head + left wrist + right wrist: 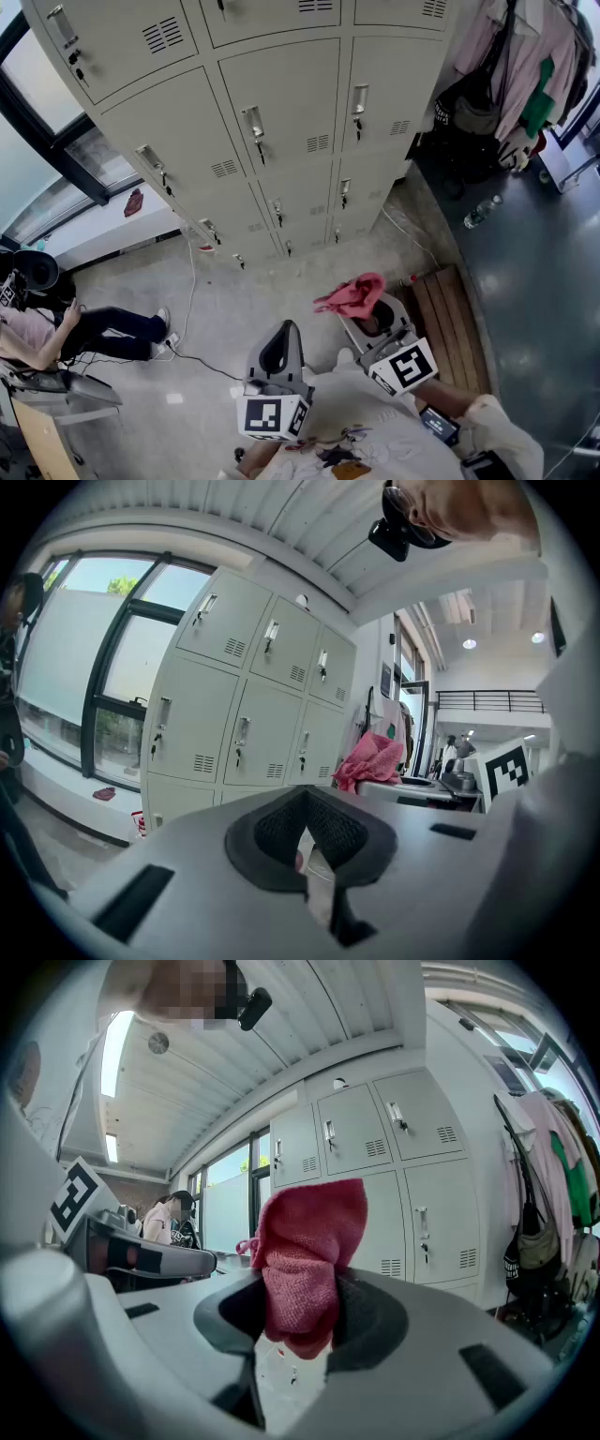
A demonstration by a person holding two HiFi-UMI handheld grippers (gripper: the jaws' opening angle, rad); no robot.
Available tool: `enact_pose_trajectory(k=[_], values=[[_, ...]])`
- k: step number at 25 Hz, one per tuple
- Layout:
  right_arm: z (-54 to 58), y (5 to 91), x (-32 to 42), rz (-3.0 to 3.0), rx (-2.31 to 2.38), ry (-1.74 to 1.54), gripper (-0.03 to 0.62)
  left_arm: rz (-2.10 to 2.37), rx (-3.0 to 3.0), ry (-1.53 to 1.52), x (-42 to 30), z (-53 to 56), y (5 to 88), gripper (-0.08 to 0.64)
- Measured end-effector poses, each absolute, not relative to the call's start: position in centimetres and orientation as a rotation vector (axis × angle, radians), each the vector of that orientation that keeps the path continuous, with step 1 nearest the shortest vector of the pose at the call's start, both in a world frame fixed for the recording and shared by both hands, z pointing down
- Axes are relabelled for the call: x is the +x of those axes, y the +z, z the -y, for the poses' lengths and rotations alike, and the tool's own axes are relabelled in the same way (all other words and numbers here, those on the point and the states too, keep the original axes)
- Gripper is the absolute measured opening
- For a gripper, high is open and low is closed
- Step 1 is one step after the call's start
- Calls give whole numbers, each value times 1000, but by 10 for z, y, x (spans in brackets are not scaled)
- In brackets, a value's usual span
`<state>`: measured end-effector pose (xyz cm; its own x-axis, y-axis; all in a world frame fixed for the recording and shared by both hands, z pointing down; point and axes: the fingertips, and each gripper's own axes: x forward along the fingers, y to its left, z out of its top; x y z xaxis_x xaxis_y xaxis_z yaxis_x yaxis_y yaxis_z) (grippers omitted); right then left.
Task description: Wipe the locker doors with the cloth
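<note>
**Cloth held in right tongs, clear of locker doors**

Nearest the head camera are the two marker cubes: the left one (272, 415) and the right one (405, 367), both just above the person's pale shirt (361, 427).

Left gripper (284, 330): raised, tips toward the lockers (281, 103). In the left gripper view the dark pads (281, 822) of this gripper (305, 796) meet at their tips. Nothing sits between them; only floor shows through the gap lower down.

Right gripper (373, 322): just beside the left one, slightly further forward. The right gripper view shows its jaws (300, 1312) pressed against both sides of a pink-red cloth (305, 1241). The cloth is pinched at its lower part. The bulk of it bunches up above and beyond the pads.

Position of the cloth (352, 295): it stands at the tip of the right gripper, to the right of the left gripper's tip and apart from it. It is seen against the concrete floor (234, 300) in front of the bottom row of lockers. It is not touching any door.

A seated person (56, 333) is at the far left. Clothes (525, 56) hang to the right of the lockers.
</note>
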<state>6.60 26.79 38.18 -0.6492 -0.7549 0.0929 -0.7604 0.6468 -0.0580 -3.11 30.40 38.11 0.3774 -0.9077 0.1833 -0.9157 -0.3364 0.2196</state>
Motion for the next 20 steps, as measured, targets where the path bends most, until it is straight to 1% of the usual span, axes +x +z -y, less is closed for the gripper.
enact_pose_trajectory(k=[5, 14, 20], values=[[-271, 386, 74, 2801, 1264, 163, 158, 1615, 2370, 45, -17, -302, 378, 6], [-262, 390, 108, 2863, 1230, 227, 161, 1659, 2325, 48, 19, -297, 383, 6], [-248, 396, 114, 2900, 1159, 219, 161, 1708, 2253, 55, 26, -282, 395, 6]])
